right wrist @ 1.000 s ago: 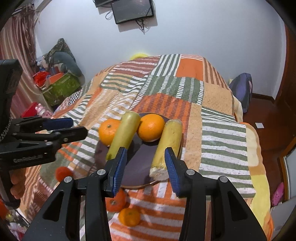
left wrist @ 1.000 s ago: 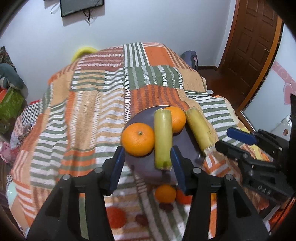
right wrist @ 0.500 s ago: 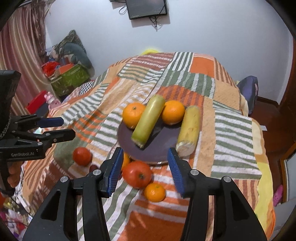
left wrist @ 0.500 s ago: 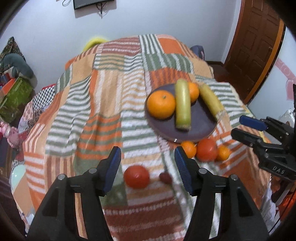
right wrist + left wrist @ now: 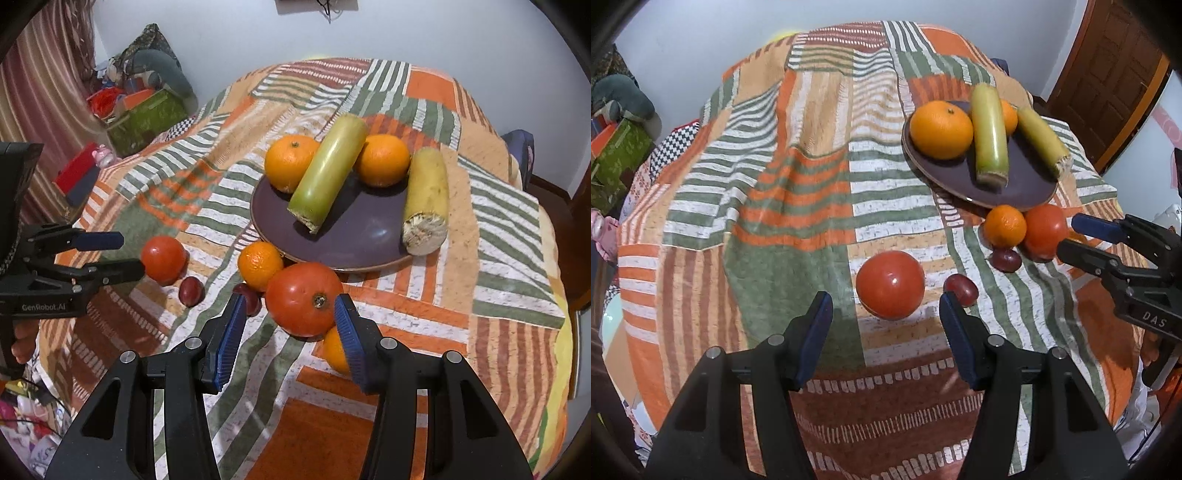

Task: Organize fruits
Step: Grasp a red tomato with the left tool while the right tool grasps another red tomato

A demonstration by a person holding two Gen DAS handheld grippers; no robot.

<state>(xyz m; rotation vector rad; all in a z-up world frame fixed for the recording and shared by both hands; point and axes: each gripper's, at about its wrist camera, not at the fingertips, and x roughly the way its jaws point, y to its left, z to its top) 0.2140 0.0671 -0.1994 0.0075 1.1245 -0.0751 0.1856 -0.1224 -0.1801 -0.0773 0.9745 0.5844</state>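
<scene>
A dark purple plate [image 5: 1023, 184] [image 5: 354, 236] on the striped blanket holds two oranges [image 5: 291, 162] and two yellow-green stalks [image 5: 328, 173]. My left gripper [image 5: 886, 314] is open just short of a red tomato [image 5: 890, 284], with a small dark plum [image 5: 961, 290] by its right finger. My right gripper [image 5: 290, 325] is open around a second, larger tomato [image 5: 303, 298] without touching it. A small orange [image 5: 260, 264], another plum [image 5: 248, 295] and a partly hidden orange [image 5: 334, 350] lie close by.
The blanket [image 5: 783, 192] covers a bed that drops off on all sides. A green box and clutter [image 5: 144, 118] sit on the floor at left. A wooden door [image 5: 1108, 74] stands at right. A third plum [image 5: 1006, 259] lies below the plate.
Both grippers have pulled back from the plate and dropped toward the loose fruit in front of it. Each now has a tomato at its open fingers.
</scene>
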